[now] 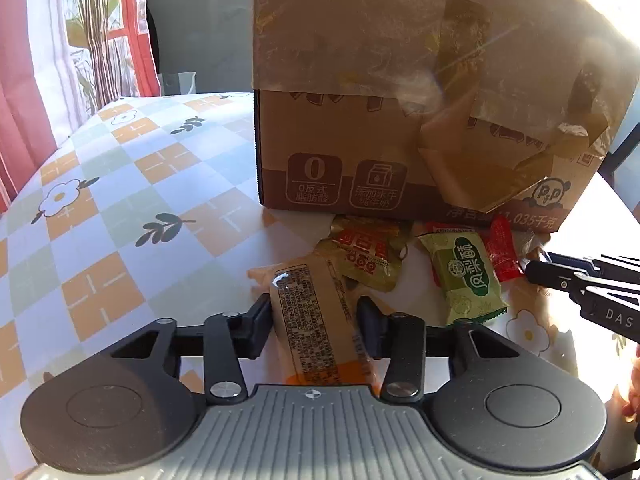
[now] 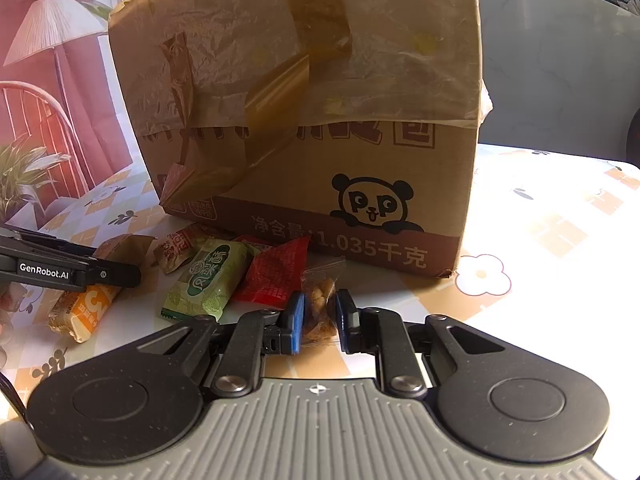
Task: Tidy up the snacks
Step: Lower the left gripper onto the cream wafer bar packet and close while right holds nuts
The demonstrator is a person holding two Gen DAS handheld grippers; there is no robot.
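The snacks lie in a loose row on the tablecloth, right against the foot of the cardboard box. Nearest my left tongs is a long tan snack bar with an orange end — it lies lengthwise between the two fingers, its far tip pointing at the box. The fingers sit on either side of it; the left one looks to be touching the wrapper, while a thin gap shows at the right one, so the tongs are partly open around the bar, not clamped.

My right tongs have a small clear bag of brown nuggets between their blue-faced fingers. The fingers stand close on both sides of the bag, but I cannot tell whether they press it or just bracket it.

Between the two lie the others: a green packet with a round label, a red packet touching its right edge and just beside the clear bag, and a tan-and-red packet farther back, close to the box.

The box stands upright on the table, a plastic sheet and strips of brown tape hanging down its front, a panda face printed low on one side. Beyond the table's left edge I see red curtains and a plant.
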